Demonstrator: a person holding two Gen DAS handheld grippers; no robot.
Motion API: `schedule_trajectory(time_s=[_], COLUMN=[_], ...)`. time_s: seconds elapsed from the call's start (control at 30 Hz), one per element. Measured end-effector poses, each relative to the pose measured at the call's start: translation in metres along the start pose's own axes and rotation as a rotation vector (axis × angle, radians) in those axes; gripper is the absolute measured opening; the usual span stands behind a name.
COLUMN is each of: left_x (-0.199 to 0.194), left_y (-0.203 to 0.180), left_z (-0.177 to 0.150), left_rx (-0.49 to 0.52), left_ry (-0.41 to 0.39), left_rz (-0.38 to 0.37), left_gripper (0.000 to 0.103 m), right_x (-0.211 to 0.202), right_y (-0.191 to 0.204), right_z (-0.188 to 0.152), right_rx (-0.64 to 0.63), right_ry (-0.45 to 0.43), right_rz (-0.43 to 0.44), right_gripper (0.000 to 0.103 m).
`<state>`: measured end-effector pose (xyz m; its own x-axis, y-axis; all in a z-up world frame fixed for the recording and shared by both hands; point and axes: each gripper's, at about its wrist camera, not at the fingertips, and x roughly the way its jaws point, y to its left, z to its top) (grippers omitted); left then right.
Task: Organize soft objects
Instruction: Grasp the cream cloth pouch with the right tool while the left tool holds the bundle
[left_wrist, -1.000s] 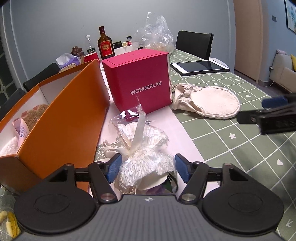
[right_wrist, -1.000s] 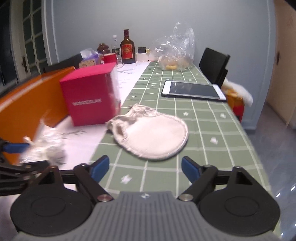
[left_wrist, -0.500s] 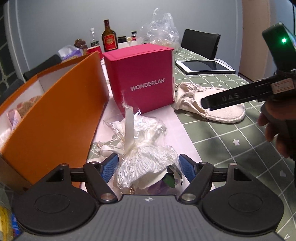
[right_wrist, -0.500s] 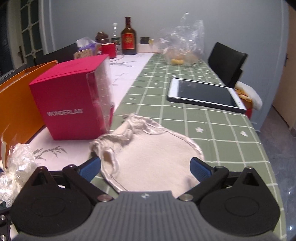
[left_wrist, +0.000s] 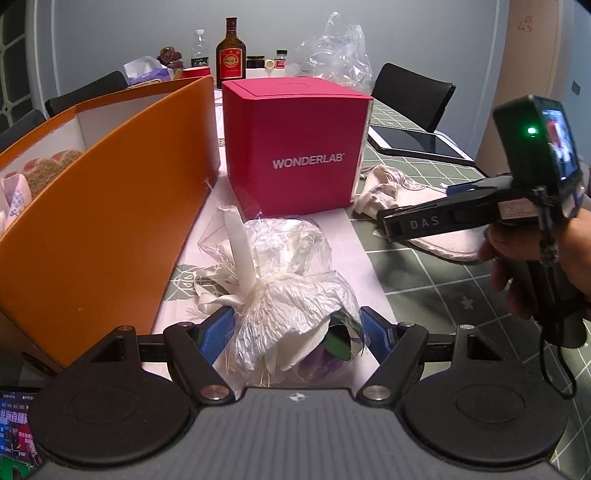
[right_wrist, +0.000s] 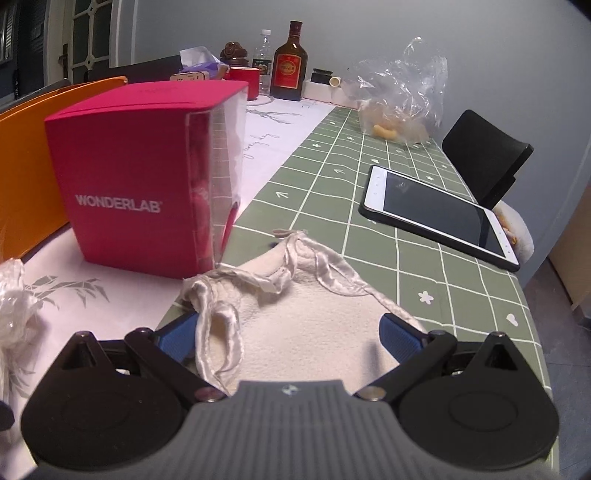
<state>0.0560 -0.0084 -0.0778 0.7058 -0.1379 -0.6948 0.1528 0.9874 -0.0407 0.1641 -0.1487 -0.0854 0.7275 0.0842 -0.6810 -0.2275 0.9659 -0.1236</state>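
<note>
Left tongs (left_wrist: 295, 326) stood released around the crinkly white plastic-wrapped bundle (left_wrist: 291, 291) at lower centre, beside the orange box wall (left_wrist: 110, 221). Right tongs (right_wrist: 288, 332), just widened, straddled the cream cloth pouch (right_wrist: 295, 332); green checked surface (right_wrist: 424, 266) lay bare rightward.

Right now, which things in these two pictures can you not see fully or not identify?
- Orange box, left wrist view: its near wall hides most of the contents.
- Wrapped bundle, left wrist view: crinkled plastic hides the contents; the left gripper body covers its bottom.
- Cream pouch, right wrist view: the right gripper body covers its near edge.
- Bottle label, right wrist view: too small.
</note>
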Motion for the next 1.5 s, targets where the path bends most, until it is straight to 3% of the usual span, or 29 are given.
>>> schedule_trajectory(time_s=[0.13,0.27,0.47,0.63,0.7,0.9,1.13,1.5], left_x=[-0.001,0.0,0.002,0.005,0.005,0.004,-0.004,-0.026], left_y=[0.002,0.006,0.005,0.005,0.005,0.007,0.01,0.012], left_z=[0.001,0.002,0.005,0.007,0.006,0.007,0.005,0.003], left_rx=[-0.021,-0.028,-0.009,0.001,0.002,-0.001,-0.002,0.003], left_ry=[0.009,0.013,0.028,0.029,0.028,0.026,0.013,-0.02], left_rz=[-0.013,-0.019,-0.016,-0.018,-0.021,-0.041,-0.072,-0.102], left_gripper=[0.087,0.087,0.087,0.087,0.086,0.071,0.062,0.061], right_x=[0.009,0.008,0.002,-0.005,-0.008,-0.017,-0.036,-0.099], right_y=[-0.014,-0.009,-0.011,-0.013,-0.015,-0.024,-0.019,0.0], right_z=[-0.003,-0.003,-0.003,-0.004,-0.005,-0.011,-0.022,-0.053], right_rx=[0.106,0.08,0.072,0.056,0.055,0.072,0.08,0.178], right_ry=[0.021,0.042,0.054,0.041,0.036,0.025,0.021,-0.017], right_rz=[0.049,0.043,0.054,0.055,0.041,0.023,0.028,0.089], right_gripper=[0.101,0.1,0.086,0.063,0.045,0.015,0.013,0.012])
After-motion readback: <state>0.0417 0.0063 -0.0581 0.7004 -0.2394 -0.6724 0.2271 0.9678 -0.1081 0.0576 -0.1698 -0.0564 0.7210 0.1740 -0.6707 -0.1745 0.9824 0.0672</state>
